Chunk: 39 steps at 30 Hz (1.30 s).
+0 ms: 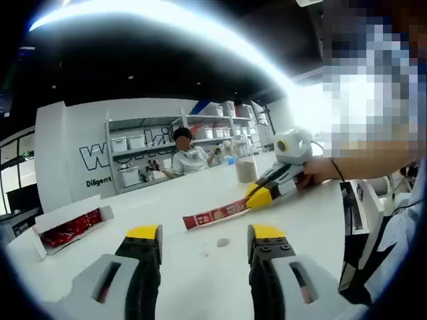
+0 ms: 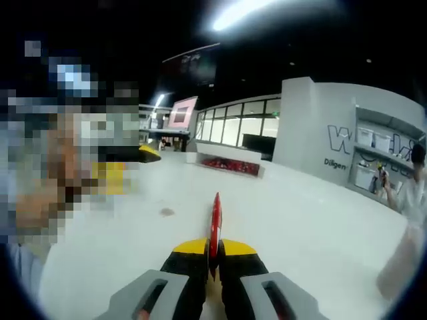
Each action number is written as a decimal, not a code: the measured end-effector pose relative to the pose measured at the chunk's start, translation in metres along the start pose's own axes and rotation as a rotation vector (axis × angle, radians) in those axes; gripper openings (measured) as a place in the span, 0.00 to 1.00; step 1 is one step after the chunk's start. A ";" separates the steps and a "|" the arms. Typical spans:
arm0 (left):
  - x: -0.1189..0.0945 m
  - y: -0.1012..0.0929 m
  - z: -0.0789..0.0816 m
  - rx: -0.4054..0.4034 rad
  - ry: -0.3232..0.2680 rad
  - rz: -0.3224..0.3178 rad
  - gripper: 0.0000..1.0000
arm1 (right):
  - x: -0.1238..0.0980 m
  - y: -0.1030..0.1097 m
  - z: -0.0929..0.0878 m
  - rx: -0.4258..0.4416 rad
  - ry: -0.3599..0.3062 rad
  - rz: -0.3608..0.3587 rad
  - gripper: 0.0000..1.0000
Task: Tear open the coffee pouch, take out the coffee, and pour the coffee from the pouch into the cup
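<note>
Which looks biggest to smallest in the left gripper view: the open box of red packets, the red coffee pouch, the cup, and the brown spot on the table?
1. Open box of red packets
2. Red coffee pouch, a similar length but far thinner
3. Cup, farther from the camera, so its rank is unsure
4. Brown spot

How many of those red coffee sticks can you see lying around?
1 loose coffee stick, pinched in the right gripper over the table. The open box holds more red packets, too blurred to count.
</note>
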<state>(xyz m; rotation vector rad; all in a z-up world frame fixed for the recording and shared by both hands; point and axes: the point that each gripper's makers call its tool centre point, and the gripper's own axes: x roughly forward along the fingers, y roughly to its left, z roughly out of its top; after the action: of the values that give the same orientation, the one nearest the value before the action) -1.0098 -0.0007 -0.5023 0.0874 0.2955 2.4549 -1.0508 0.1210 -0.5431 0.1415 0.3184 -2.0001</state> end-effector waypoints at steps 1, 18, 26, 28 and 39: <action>0.000 0.000 0.000 0.000 -0.001 -0.004 0.53 | -0.002 0.002 0.000 0.000 -0.004 0.004 0.07; 0.000 -0.003 0.002 -0.025 -0.012 -0.028 0.45 | -0.017 0.026 0.016 0.006 -0.100 0.112 0.06; -0.001 -0.005 0.007 -0.032 -0.036 -0.039 0.39 | -0.023 0.046 0.022 -0.001 -0.137 0.212 0.06; -0.001 -0.005 0.007 -0.034 -0.040 -0.043 0.38 | -0.024 0.050 0.023 -0.010 -0.145 0.225 0.06; -0.002 -0.005 0.008 -0.044 -0.044 -0.039 0.32 | -0.028 0.064 0.029 -0.035 -0.190 0.303 0.06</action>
<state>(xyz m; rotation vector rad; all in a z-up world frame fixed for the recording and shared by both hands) -1.0042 0.0030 -0.4954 0.1153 0.2224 2.4155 -0.9795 0.1110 -0.5185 -0.0226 0.1964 -1.6916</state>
